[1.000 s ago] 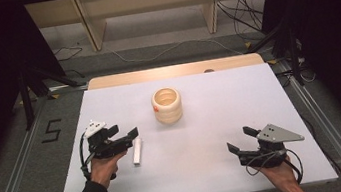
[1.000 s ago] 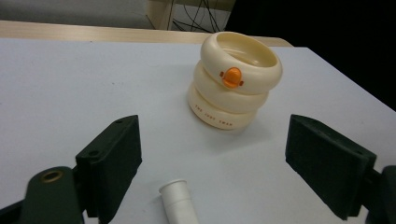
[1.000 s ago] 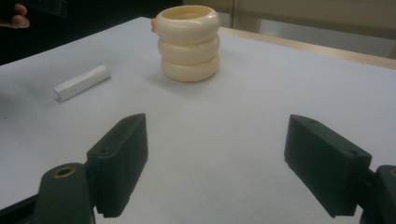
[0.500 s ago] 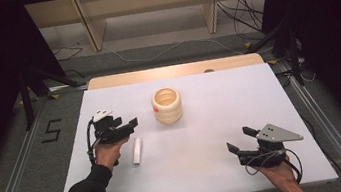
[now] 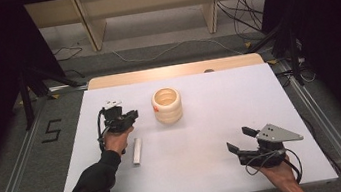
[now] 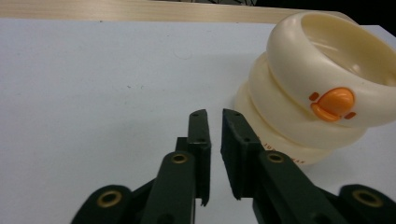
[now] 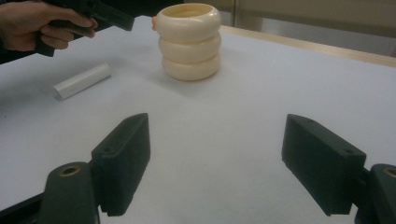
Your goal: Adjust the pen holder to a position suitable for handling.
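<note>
Two hand-held grippers work over a white desk point(image 5: 209, 171). Biggest item: a cream ringed pot point(image 5: 167, 105) w/ an orange tab, upright mid-desk; smaller, a white tube point(image 5: 137, 151) lying flat nearer the person. Risk, I'd judge: the left hand-held gripper point(image 6: 215, 128) sits just beside the pot's wall — a nudge could shove or tip it. Its jaws have just been closing, now nearly together, nothing between. The right hand-held gripper point(image 7: 215, 163) is wide open, empty, well apart from both.

Grey floor point(image 5: 26, 161), wooden shelving point(image 5: 146, 8)
</note>
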Tool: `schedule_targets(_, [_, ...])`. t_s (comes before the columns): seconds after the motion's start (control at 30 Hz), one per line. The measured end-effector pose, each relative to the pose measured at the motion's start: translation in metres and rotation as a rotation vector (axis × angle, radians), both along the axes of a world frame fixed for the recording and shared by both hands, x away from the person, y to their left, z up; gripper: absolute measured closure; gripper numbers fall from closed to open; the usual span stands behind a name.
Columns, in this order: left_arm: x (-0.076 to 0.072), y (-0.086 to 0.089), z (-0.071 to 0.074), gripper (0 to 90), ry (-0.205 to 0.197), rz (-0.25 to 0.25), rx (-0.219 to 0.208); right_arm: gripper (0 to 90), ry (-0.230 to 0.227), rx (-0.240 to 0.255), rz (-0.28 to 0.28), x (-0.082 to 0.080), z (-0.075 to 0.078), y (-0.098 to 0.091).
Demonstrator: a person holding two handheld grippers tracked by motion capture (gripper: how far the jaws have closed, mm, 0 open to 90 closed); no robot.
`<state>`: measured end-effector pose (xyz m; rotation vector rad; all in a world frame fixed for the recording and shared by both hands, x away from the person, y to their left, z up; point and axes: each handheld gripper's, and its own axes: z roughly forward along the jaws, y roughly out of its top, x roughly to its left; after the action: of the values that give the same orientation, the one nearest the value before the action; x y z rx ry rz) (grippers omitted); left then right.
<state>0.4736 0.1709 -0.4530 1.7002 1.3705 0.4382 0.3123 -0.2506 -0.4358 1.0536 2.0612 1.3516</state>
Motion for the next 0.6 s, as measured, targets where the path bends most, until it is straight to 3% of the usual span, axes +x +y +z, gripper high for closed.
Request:
schedule_targets(0.13, [0.009, -0.005, -0.002, 88.6, 0.012, -0.008, 0.006, 24.5, 0.0, 0.002, 0.0, 0.0, 0.0, 0.0])
schedule_targets(0.6, [0.031, -0.029, -0.009, 89.0, 0.067, -0.015, 0.036, 24.9, -0.003, 0.002, 0.005, 0.0, 0.0, 0.0])
